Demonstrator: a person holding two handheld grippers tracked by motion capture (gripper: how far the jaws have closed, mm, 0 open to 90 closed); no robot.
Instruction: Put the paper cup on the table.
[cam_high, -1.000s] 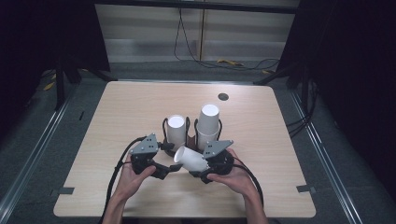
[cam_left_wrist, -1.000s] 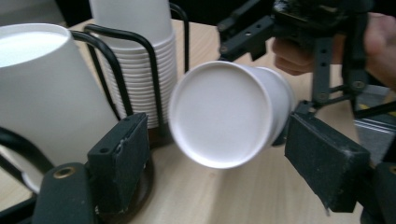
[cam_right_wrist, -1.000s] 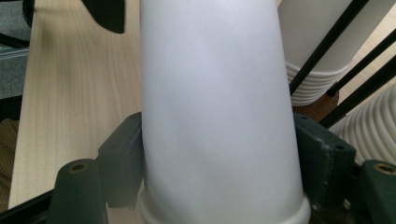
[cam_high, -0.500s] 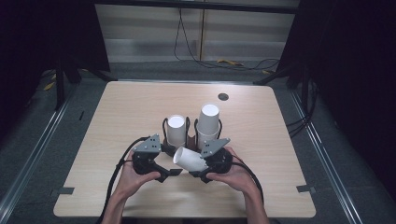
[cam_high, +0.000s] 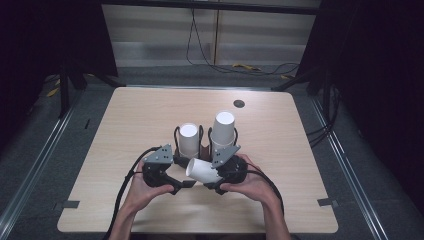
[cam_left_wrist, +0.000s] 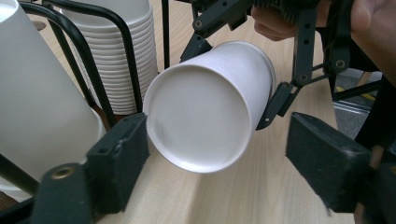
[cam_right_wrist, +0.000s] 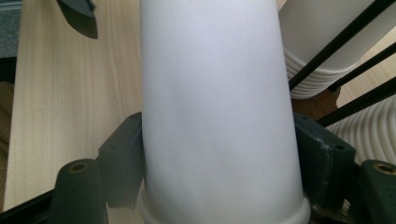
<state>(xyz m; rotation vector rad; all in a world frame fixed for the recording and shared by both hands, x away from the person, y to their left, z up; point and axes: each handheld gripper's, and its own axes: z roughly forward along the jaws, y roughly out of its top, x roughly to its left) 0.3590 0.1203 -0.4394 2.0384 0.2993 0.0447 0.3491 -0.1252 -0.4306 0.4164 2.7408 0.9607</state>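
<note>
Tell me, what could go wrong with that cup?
The right tongs squeeze the cup hard near its rim, so the thin paper might crumple. The left tongs stand open around its bottom, one pad touching; closing off-centre could push it crooked. The stacks stand close behind; a bump might topple them.

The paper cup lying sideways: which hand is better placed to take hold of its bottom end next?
The left. Its tongs are open with the cup bottom facing right between them, pads not pressing it. The right tongs already clamp the cup near its rim.
</note>
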